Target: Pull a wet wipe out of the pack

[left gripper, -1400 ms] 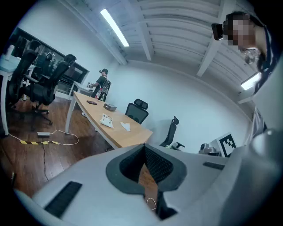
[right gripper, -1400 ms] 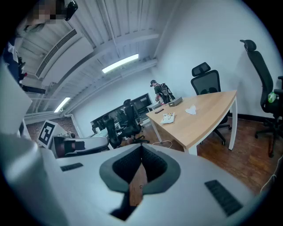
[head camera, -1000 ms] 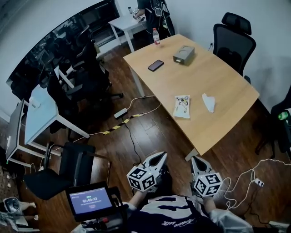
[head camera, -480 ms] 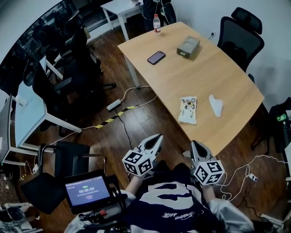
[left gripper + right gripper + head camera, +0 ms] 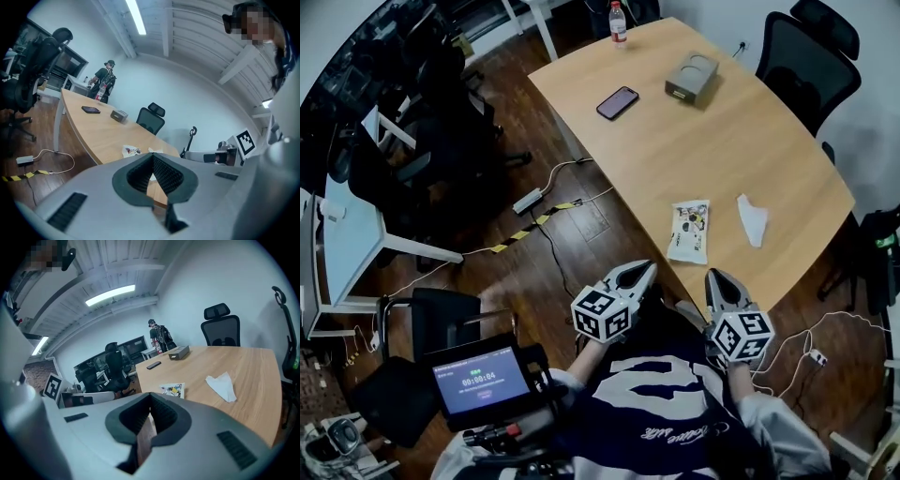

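I am only at the approach: both tools hang short of the near edge of the desk, not yet over it. My left hand-held gripper has its jaws pressed together on nothing, and so does my right hand-held gripper. The wet wipe pack lies flat close to that edge, a loose white wipe near it, not touching. Next, I judge, one gripper must pin the pack while the other opens and pinches a wipe at its flap.

A: What's on the table?
B: A phone; a grey box near it; a bottle at the far edge.
A: On the floor?
B: Cables; black chairs stand around.
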{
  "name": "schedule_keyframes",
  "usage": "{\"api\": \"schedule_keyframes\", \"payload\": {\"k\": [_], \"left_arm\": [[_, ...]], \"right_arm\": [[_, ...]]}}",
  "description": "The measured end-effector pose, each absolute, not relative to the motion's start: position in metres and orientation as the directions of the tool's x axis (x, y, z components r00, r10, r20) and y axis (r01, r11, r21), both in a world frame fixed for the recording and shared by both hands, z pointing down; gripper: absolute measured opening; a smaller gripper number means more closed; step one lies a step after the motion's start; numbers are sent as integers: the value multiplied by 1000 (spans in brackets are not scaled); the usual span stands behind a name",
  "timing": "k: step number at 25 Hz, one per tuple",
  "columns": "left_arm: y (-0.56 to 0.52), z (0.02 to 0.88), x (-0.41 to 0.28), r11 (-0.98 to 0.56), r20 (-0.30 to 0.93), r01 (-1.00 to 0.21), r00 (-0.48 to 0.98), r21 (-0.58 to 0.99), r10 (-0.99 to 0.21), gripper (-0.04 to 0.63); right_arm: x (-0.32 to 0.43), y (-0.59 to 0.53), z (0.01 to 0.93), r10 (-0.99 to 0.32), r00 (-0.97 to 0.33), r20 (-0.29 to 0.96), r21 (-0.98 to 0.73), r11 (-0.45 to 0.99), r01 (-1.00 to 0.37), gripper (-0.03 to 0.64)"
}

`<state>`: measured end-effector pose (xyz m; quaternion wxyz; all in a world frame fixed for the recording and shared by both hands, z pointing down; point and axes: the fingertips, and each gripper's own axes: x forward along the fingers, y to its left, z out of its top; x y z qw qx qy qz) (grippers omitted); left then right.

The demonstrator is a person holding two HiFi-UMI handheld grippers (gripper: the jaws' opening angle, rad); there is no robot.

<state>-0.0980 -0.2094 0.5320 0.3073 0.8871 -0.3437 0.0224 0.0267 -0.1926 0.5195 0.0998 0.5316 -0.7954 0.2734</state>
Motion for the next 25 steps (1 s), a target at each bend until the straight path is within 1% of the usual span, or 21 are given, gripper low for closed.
{"api": "schedule_keyframes", "payload": {"k": [3,5,8,10,14,20,25], "left_arm": [[-232,547,-72,-625,300,-606,792,492,-532,3],[-247,567,-53,-661,362,-602,799,449,-481,3],[-269,602,-29,-702,470,-613,771,363,-430,3],[-277,620,-19,-737,530,-606,748,300,-400,3],[-268,646,-13,-781,621,-580,706,232,-340,3],[-262,657,-15,-784,658,-574,688,237,-305,3],[-264,661,-13,-783,655,-570,695,250,-297,3]], "right_arm": [[22,-220,529,-749,-453,483,-288,353,-890,-3],[21,-238,539,-722,-465,513,-247,394,-885,-3],[24,-263,560,-682,-472,559,-203,440,-875,-2],[24,-275,573,-659,-480,579,-189,465,-865,37],[16,-285,593,-633,-477,610,-150,499,-853,37],[1,-303,618,-573,-460,678,-38,598,-801,51],[-1,-308,637,-502,-449,739,32,691,-722,52]]}}
